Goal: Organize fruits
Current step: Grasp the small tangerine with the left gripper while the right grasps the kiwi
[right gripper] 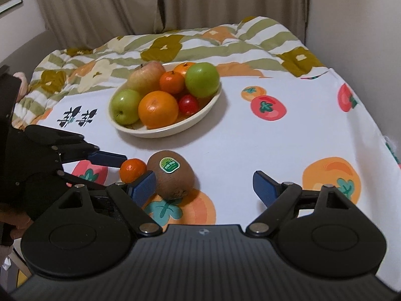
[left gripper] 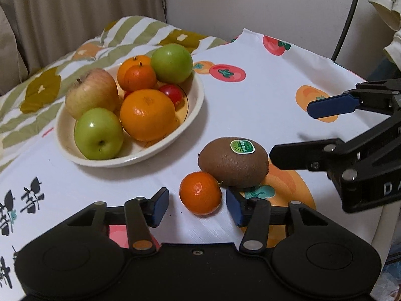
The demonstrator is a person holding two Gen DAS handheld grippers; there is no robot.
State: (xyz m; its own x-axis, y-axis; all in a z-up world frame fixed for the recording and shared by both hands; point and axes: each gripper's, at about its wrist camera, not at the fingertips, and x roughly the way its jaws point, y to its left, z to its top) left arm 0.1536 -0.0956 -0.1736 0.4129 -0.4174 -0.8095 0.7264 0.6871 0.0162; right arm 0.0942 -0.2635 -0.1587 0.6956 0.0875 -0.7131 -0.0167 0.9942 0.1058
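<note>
The left gripper [left gripper: 196, 207] is open: its blue-padded fingers [left gripper: 160, 207] stand on either side of a small mandarin [left gripper: 200, 192] without touching it, low over the desk [left gripper: 263, 115], which is covered by a white cloth printed with persimmons. The mandarin rests on the cloth and touches a brown kiwi [left gripper: 233, 161] lying just behind and to its right; the kiwi carries a green oval sticker [left gripper: 242, 146] on its upper side. The right gripper [right gripper: 203, 188] is also open, its fingers [right gripper: 142, 184] spread wide; in the right wrist view the kiwi [right gripper: 173, 176] sits just inside the left-hand finger, close to its pad, whether touching cannot be told, with the mandarin [right gripper: 132, 170] beyond that finger. Farther back on the desk stands a cream bowl [left gripper: 193, 110] holding two green apples [left gripper: 99, 133], a reddish-yellow apple [left gripper: 91, 95], a large orange [left gripper: 147, 114], two smaller mandarins stacked together [left gripper: 139, 76] and a small red fruit [left gripper: 171, 94]. Behind the desk lies a quilt [right gripper: 175, 42] with green stripes and flower prints, and beige curtains [right gripper: 125, 2] hang at the rear.
</note>
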